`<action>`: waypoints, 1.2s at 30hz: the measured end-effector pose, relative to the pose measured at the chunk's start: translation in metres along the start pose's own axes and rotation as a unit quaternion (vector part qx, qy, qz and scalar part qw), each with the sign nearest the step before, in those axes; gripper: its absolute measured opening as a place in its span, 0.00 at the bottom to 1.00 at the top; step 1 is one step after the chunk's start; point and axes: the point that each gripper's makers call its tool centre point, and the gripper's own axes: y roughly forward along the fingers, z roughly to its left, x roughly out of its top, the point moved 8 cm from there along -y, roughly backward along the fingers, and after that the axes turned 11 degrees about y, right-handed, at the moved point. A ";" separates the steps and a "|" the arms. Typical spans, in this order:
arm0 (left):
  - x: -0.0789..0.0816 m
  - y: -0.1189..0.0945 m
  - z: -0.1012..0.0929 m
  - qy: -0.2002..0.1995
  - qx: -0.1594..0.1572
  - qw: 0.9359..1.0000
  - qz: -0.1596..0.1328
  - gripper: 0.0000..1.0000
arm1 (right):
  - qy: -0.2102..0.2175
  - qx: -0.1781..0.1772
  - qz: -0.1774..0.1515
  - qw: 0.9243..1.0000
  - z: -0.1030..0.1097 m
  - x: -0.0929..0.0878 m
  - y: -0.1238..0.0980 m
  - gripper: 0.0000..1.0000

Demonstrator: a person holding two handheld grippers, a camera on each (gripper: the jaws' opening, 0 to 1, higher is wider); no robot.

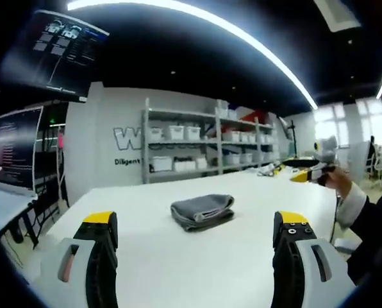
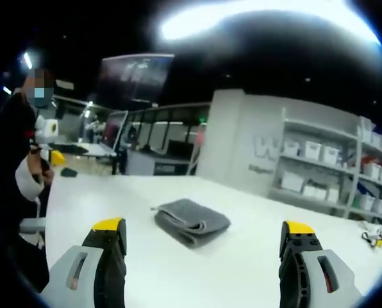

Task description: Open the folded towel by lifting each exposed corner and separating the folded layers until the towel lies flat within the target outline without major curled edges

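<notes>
A grey folded towel (image 1: 202, 211) lies on the white table (image 1: 178, 256), ahead of my left gripper (image 1: 197, 226), whose yellow-tipped jaws stand wide apart and hold nothing. The right gripper view has the same towel (image 2: 191, 222) just beyond my right gripper (image 2: 204, 232), which is open and empty too. Neither gripper touches the towel. No target outline can be made out on the table.
A person's hand (image 1: 337, 180) holds a yellow-tipped tool over the table's far right; that person (image 2: 21, 160) stands at the left in the right gripper view. Shelves with white bins (image 1: 197, 144) line the wall. Monitors (image 1: 15, 147) stand at the left.
</notes>
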 end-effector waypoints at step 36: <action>-0.004 0.003 0.002 -0.016 0.001 1.000 -0.005 1.00 | 0.026 -0.023 -0.010 0.999 -0.027 -0.009 0.049 0.97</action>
